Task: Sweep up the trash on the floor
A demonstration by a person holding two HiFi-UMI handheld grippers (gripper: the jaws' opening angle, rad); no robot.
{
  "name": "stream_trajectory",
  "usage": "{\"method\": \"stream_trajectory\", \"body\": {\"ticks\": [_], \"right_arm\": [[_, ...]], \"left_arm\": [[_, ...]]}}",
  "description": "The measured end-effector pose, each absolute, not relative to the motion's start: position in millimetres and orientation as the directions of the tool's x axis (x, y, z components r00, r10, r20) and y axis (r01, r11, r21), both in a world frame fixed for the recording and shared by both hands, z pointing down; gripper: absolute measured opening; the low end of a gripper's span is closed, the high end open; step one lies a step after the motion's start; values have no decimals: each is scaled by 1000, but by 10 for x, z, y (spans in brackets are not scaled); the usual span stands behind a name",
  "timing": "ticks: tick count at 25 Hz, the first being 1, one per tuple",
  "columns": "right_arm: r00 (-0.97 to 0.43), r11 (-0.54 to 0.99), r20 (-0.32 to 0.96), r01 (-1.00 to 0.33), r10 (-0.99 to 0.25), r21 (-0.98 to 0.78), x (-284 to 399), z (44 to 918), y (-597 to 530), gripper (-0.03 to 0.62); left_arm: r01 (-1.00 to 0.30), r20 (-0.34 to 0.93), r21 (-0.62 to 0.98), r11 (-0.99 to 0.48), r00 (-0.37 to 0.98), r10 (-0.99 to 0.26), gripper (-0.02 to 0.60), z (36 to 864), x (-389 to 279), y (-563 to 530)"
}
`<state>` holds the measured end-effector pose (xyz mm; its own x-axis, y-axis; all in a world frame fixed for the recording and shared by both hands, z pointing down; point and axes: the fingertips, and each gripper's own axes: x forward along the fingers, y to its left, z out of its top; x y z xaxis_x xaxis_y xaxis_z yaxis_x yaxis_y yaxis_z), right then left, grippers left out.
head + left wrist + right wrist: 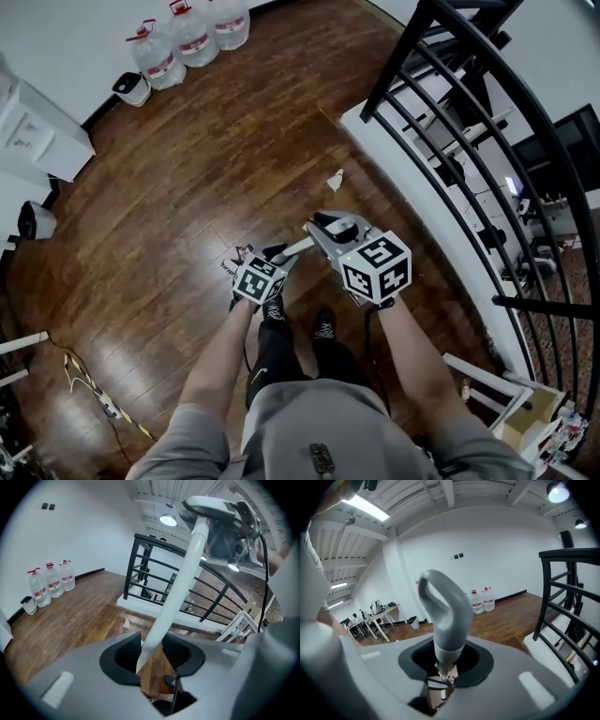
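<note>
A small crumpled white scrap of trash (335, 178) lies on the brown wooden floor near the white ledge; it also shows as the scrap (125, 624) in the left gripper view. Both grippers hold one long tool. My left gripper (267, 255) (154, 663) is shut on its white shaft (180, 581), which rises up and to the right. My right gripper (321, 227) (445, 667) is shut on the grey loop handle (443, 611) at the shaft's top. The tool's lower end is hidden under the grippers.
A black railing (450, 112) on a white ledge (394, 159) borders the right side. Several water jugs (192, 36) and a small white bin (133, 89) stand by the far wall. A cable (94, 389) trails at the lower left. The person's shoes (323, 328) are just below the grippers.
</note>
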<state>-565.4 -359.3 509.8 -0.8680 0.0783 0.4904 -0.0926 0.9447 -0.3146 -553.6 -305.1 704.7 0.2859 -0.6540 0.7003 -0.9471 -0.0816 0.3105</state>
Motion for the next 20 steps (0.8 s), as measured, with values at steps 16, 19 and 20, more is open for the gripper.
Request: {"method": "stream_trajectory", "body": {"ticks": [16,19,20], "right_arm": [[-787,912,612,-303,-76,-277,-5996,5745,-3779,67],[-778,892,612,-370,-145,-259,-5654,5696,-4197,67],[-773,884,612,-392,-167,-253,-5535,5676,-4313,67]], "left_arm": [[-892,694,366,-265,451,-561,152,7692,-5918,-3362],[-873,681,367,-321,488,-547,153,7655,-5598,-3812],[-865,675,367,-342,500,-542,153,7641,-5485,-3944]]}}
